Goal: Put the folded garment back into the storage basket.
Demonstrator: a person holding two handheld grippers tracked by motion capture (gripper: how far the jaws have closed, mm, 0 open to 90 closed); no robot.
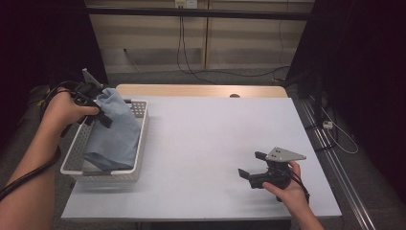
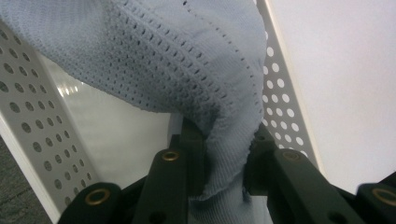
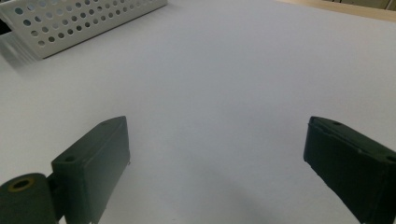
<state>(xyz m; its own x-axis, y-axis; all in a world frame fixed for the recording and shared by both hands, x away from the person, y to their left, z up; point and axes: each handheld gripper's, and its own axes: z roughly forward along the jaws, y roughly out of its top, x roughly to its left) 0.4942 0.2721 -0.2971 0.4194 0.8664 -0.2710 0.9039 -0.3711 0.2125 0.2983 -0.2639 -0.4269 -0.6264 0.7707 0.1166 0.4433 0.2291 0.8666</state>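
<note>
The left hand-held gripper [image 1: 98, 112] pinches the blue cloth [image 1: 114, 132], half-lowered into the basket [image 1: 140, 143]; release remains (right hand-held gripper [image 1: 253, 167] spread, idle).

The cloth [image 2: 196, 60] is a soft knit with small holes. The basket [image 1: 142, 132] looks like hard white perforated plastic. The tabletop [image 1: 210, 143] is smooth and matt.

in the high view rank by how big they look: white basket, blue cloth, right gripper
1. white basket
2. blue cloth, nearly as large; it hangs from the left gripper nearer the camera, so this order is unsure
3. right gripper, clearly smallest
</note>
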